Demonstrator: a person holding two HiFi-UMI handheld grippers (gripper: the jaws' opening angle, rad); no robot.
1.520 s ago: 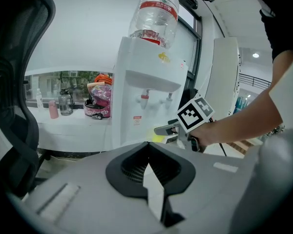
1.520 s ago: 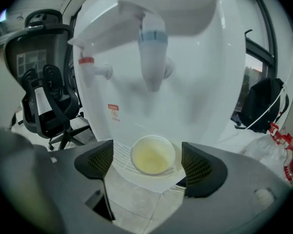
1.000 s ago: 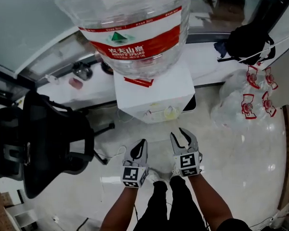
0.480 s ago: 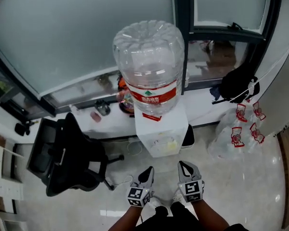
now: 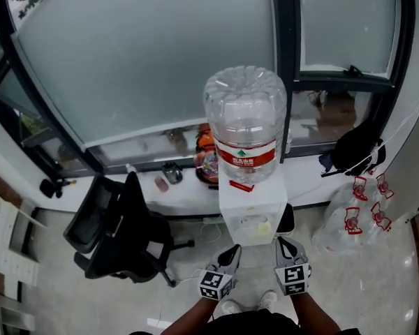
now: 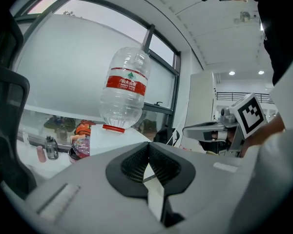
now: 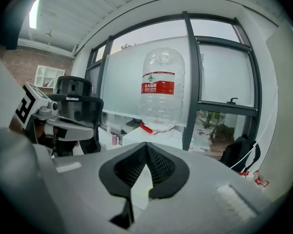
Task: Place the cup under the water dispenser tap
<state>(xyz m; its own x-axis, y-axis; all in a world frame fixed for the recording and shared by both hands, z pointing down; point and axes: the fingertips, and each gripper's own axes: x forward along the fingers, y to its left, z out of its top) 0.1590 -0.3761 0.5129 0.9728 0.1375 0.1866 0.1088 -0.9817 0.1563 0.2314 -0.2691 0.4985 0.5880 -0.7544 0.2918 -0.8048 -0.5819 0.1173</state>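
The white water dispenser (image 5: 251, 211) stands against the window wall, with a big clear bottle (image 5: 245, 124) with a red label upside down on it. A small pale yellow thing (image 5: 264, 227) sits at the dispenser's front; I cannot tell if it is the cup. My left gripper (image 5: 235, 248) and right gripper (image 5: 281, 241) hang side by side just short of the dispenser, both shut with nothing in them. In the left gripper view the left gripper (image 6: 149, 145) points towards the bottle (image 6: 124, 89). In the right gripper view the right gripper (image 7: 146, 144) points below the bottle (image 7: 160, 89).
A black office chair (image 5: 119, 229) stands left of the dispenser. A black backpack (image 5: 353, 149) lies on the window ledge at the right, with clear bags with red print (image 5: 356, 218) on the floor below. Small bottles and jars (image 5: 171, 173) line the ledge.
The head view has risen and pulled back, so the dispenser and bottle look smaller and the windows show. Both grippers have come up and stayed side by side in front of the dispenser.
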